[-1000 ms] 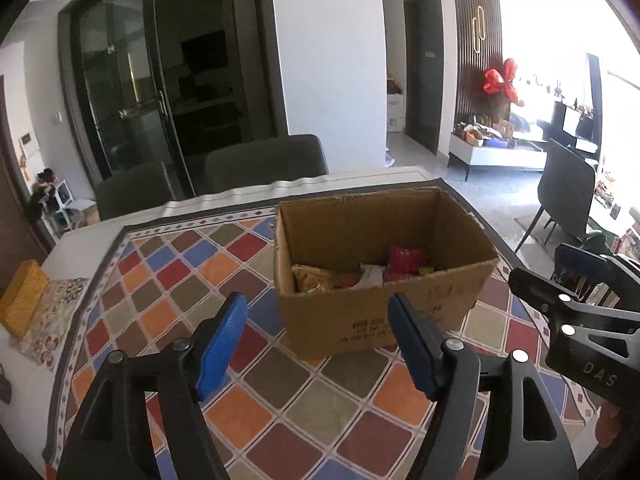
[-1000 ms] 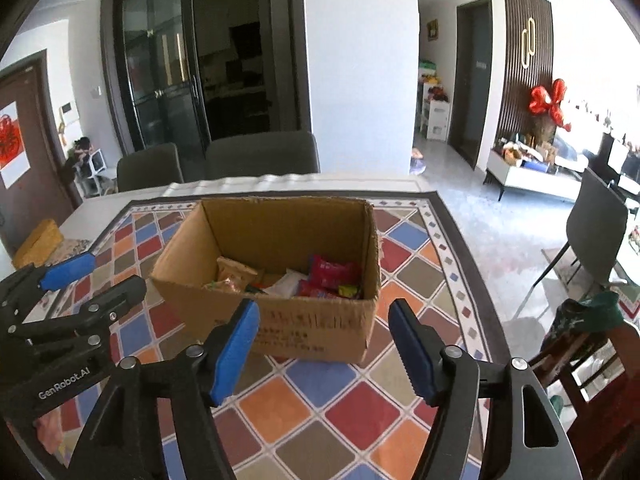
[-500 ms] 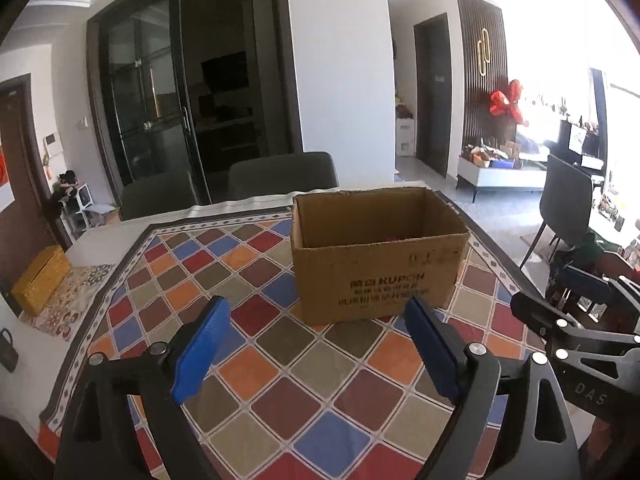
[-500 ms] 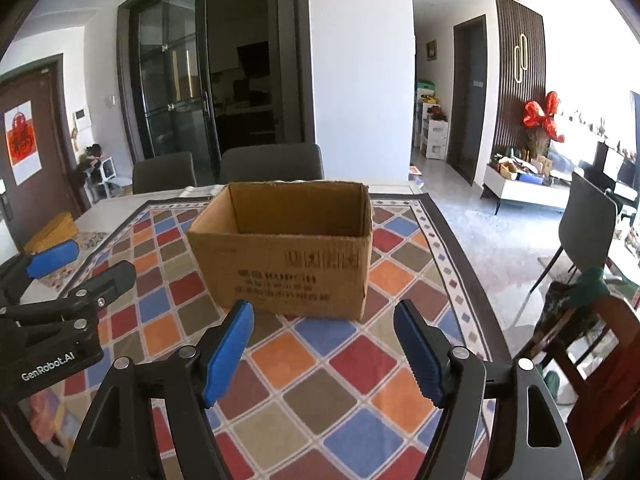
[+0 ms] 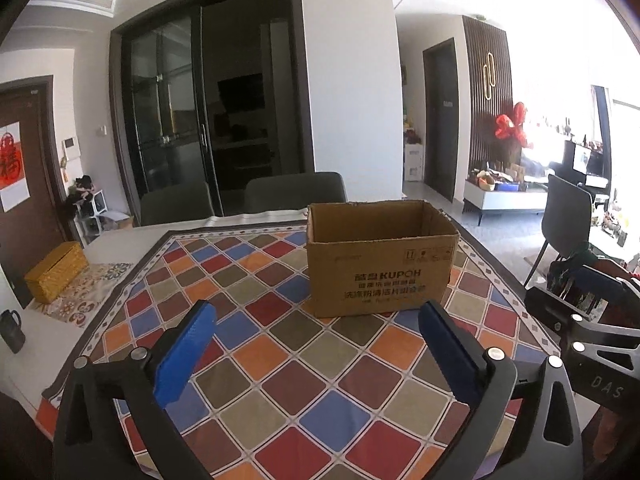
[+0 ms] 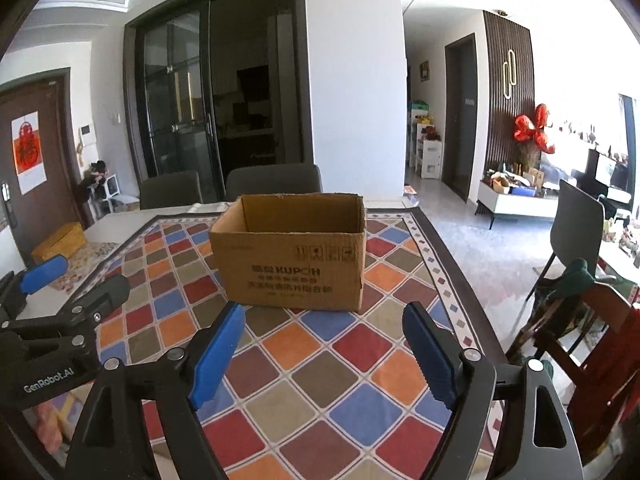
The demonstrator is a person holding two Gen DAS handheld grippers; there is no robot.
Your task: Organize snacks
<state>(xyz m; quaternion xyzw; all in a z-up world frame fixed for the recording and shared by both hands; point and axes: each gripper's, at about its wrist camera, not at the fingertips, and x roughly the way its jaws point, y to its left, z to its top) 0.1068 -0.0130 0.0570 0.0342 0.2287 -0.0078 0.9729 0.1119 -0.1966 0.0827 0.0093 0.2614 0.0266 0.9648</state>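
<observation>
In the left wrist view, the cardboard box is seen standing upright on the checkered cloth that covers the counter, well ahead of the left tongs and a little to the right of their centre line. Its top is open, but nothing of its inside can be made out from this low angle. The left tongs are pointed forward and slightly downward over the cloth. Their jaws have just been opening and are spread wide, with nothing between the blue pads and nothing touched. Part of the right tongs is seen at the right edge, level with the box's right side and apart from it.

In the right wrist view, the same cardboard box is found ahead of the right tongs, shifted slightly to the left of their centre, with a stretch of checkered cloth lying between. The right tongs are held forward and tilted somewhat downward. Their jaws have likewise just been opening and stand apart, empty, with the blue pads clear of the box. The left tongs are seen at the left edge, beside the box's left side but not touching it. A yellow box is seen near the counter's far left corner.
</observation>
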